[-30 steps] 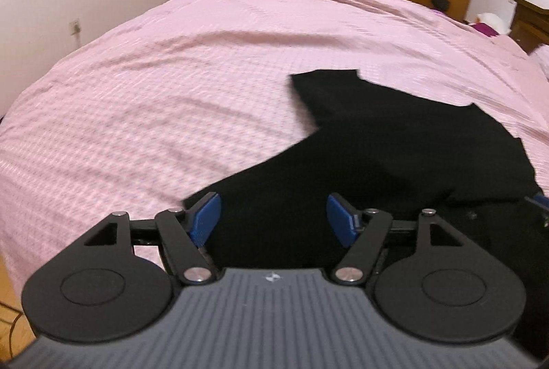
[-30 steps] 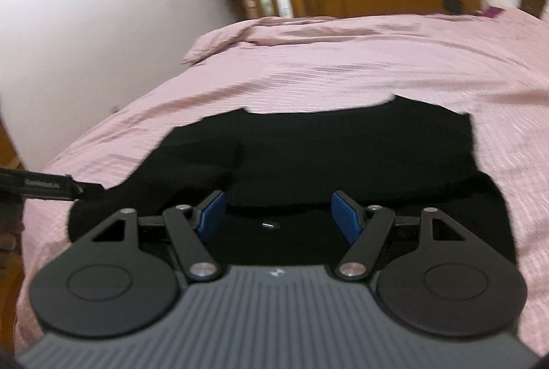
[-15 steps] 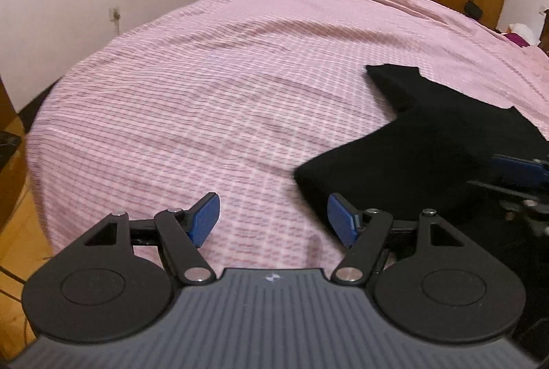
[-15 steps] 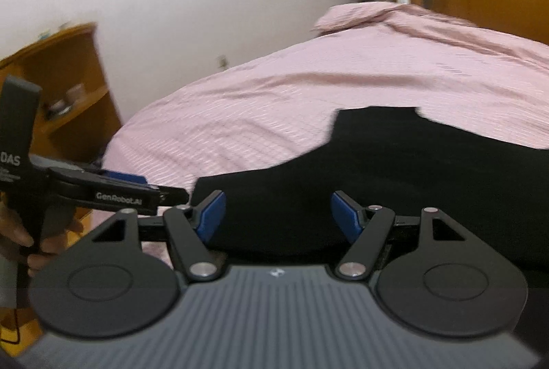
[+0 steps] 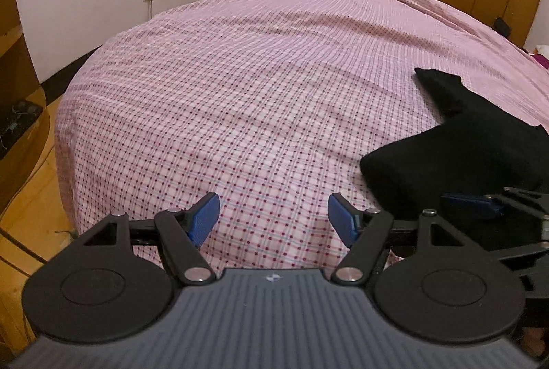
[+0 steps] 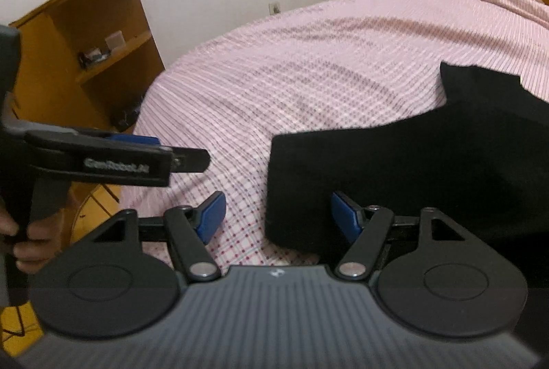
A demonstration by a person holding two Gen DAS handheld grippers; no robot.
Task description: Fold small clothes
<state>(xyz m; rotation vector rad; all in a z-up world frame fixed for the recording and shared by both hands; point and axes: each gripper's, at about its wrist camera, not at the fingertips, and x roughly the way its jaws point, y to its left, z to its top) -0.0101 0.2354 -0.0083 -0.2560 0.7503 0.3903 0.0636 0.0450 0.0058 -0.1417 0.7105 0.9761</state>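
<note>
The black garment point(image 5: 473, 159) ran off the right edge in both views; small items on the wooden shelf point(image 6: 103, 49) were too blurred to identify.

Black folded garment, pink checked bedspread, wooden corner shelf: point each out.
Black folded garment point(image 6: 411, 163): right wrist view, middle of the cloth.
Pink checked bedspread point(image 5: 240, 101): left wrist view, bare middle.
Wooden corner shelf point(image 6: 103, 25): right wrist view, back panel.

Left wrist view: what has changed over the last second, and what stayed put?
The left hand-held gripper swung left off the black garment, which filled its jaws a second ago; now only the pink checked bedspread lies between its fingers. The right hand-held gripper also turned left, its jaws at the garment's left edge. Both stayed open, holding nothing; the garment still lies on the bed.
</note>
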